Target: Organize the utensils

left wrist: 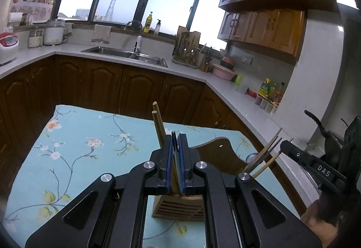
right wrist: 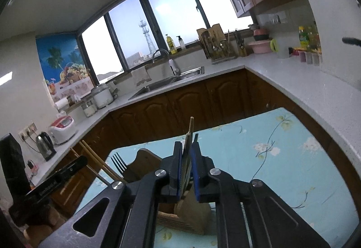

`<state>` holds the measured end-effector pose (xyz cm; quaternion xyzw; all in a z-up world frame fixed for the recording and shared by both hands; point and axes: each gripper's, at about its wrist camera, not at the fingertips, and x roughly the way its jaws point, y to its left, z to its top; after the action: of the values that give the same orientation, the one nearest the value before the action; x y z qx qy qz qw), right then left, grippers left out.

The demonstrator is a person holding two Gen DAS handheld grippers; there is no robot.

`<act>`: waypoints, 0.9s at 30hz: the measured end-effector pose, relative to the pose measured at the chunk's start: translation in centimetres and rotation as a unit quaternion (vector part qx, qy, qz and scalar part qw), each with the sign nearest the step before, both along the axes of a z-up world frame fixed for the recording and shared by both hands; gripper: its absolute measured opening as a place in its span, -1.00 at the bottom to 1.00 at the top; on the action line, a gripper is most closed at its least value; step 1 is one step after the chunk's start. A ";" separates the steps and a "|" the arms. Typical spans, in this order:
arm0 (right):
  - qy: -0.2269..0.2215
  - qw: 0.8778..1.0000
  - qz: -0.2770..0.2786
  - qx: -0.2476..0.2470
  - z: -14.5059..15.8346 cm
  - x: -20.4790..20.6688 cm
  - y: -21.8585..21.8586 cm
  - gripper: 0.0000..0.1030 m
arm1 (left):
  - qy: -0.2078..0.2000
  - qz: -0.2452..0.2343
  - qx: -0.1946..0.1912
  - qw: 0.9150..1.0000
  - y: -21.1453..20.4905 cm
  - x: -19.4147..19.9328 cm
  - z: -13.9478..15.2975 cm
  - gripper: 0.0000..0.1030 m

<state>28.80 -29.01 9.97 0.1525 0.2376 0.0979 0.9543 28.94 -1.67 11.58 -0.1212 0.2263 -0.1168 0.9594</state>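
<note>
My left gripper is shut on a pair of thick wooden chopsticks that stick up past its fingers. It hangs above a wooden utensil holder standing on the floral blue tablecloth. My right gripper is shut on thin chopsticks above the same holder. In the left wrist view the right gripper's body is at the right, with its thin sticks angled up. A fork and a spoon bowl stand in the holder.
The table is ringed by an L-shaped counter with dark wooden cabinets. On the counter are a sink, a dish rack, pink bowls, sauce bottles, a rice cooker and a kettle.
</note>
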 end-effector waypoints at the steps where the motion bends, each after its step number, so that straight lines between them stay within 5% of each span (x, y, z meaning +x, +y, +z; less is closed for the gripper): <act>1: 0.000 1.000 0.000 -0.001 0.1 -0.1 0.0 -0.77 | 0.002 -0.002 -0.002 1.000 0.0 0.0 0.1 -0.84; 4: -0.008 1.000 -0.005 0.005 0.2 -0.4 -0.4 -0.43 | -0.002 -0.003 -0.003 1.000 0.0 -0.5 0.3 -0.68; 6: -0.012 1.000 -0.009 0.014 0.4 -0.9 -0.9 -0.21 | -0.010 0.007 0.003 1.000 0.1 -1.4 0.6 -0.28; 8: -0.014 1.000 -0.009 0.020 0.5 -1.5 -1.1 -0.13 | -0.021 0.015 0.005 1.000 0.3 -2.4 0.8 -0.11; 14: -0.011 1.000 -0.009 0.027 -0.6 -3.7 -1.7 0.45 | -0.019 0.027 0.014 0.999 1.0 -5.1 -0.4 0.16; 20: 0.020 0.999 -0.005 0.035 -3.3 -6.3 -2.0 0.54 | 0.026 0.047 0.003 0.999 2.5 -8.4 -3.8 0.51; 27: 0.046 0.999 -0.003 0.020 -5.6 -10.5 -1.7 0.62 | 0.057 0.062 -0.006 0.996 3.7 -12.7 -7.0 0.51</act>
<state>18.28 -30.73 4.34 0.1769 0.2792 0.0930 0.9392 16.22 2.00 4.57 -0.1472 0.2723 -0.0511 0.9495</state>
